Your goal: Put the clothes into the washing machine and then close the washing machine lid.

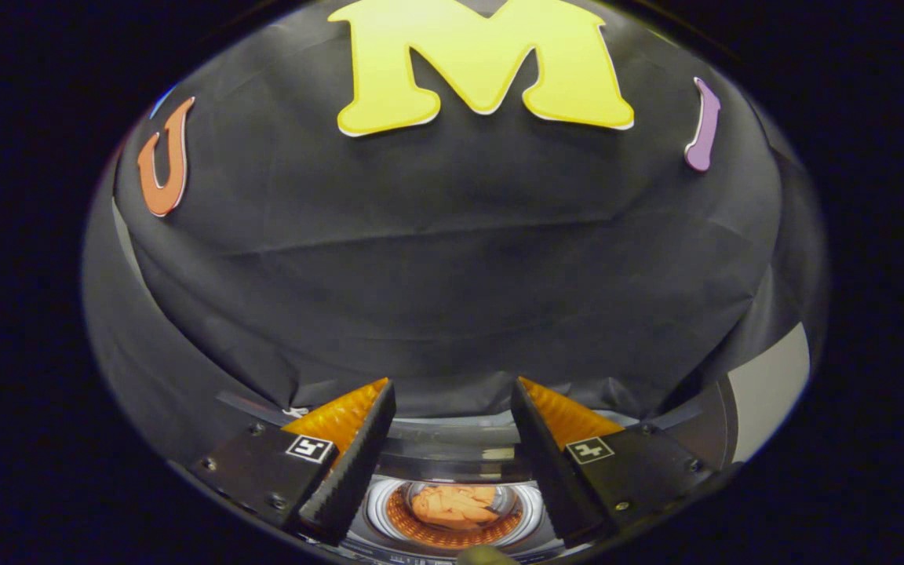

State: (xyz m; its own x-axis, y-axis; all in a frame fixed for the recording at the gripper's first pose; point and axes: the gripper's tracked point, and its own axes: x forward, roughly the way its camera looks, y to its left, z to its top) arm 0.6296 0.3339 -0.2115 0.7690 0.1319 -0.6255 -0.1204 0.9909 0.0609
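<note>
Closing the lid is judged to be the step at hand, since an orange garment (453, 504) is already seen lying at the bottom of the washing machine drum (452, 514), below and between the fingers. The washing machine (452, 447) is seen from above, with its dark top rim running just ahead of the fingertips and the black booth cloth rising beyond it. The lid itself cannot be identified with certainty; a grey curved panel (766, 384) standing to the right of the opening may be part of it. A miss is therefore the main risk: if the lid is reached for without its edge being located, the fingers may strike the rim or slip off the panel. A second risk is that the lid is let fall freely and slams or bounces back open. The gripper (452, 428) is held high above the opening, pitched forward toward the booth wall more than down into the drum. Its fingers are spread apart and nothing is grasped between them.
</note>
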